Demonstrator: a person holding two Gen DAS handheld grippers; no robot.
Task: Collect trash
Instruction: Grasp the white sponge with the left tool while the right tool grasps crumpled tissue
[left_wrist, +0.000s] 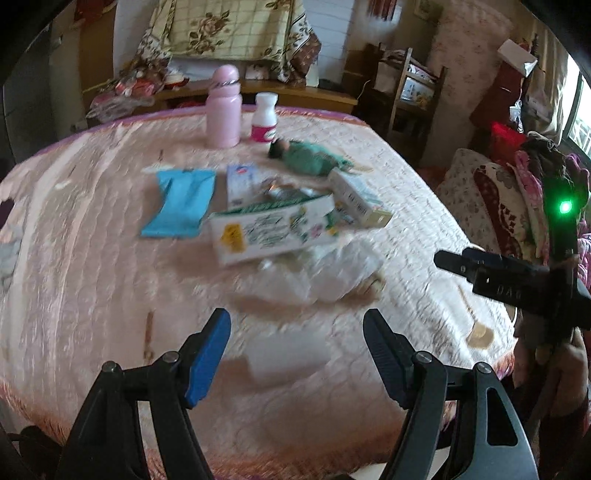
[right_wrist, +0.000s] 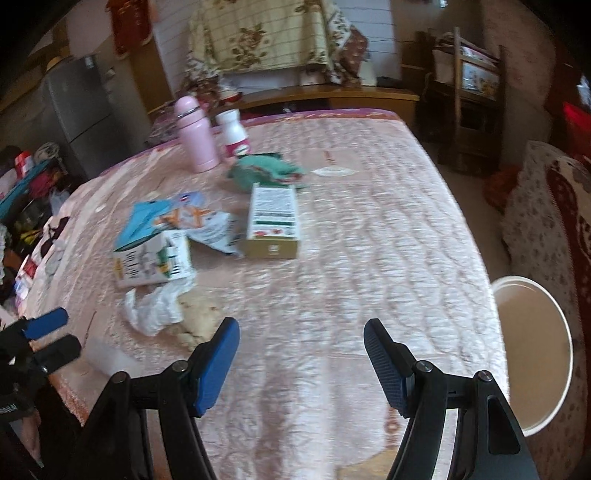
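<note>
Trash lies in a cluster on the pink quilted bed (left_wrist: 92, 280): a blue wrapper (left_wrist: 179, 201), a green-and-white carton (left_wrist: 273, 230), a smaller box (left_wrist: 356, 197) and crumpled white paper (left_wrist: 328, 269). My left gripper (left_wrist: 297, 325) hovers open and empty in front of the paper. In the right wrist view, the carton (right_wrist: 153, 260), the box (right_wrist: 273, 223) and the paper (right_wrist: 153, 308) lie to the upper left of my open, empty right gripper (right_wrist: 301, 334). The right gripper (left_wrist: 465, 264) shows at the right edge of the left view; the left gripper (right_wrist: 55, 334) shows at the left edge of the right view.
A pink bottle (left_wrist: 223, 107), a white bottle (left_wrist: 265, 116) and a green doll (left_wrist: 308, 158) sit farther back on the bed. A white round bin (right_wrist: 532, 354) stands beside the bed's right edge. Wooden furniture and piled clothes surround the bed.
</note>
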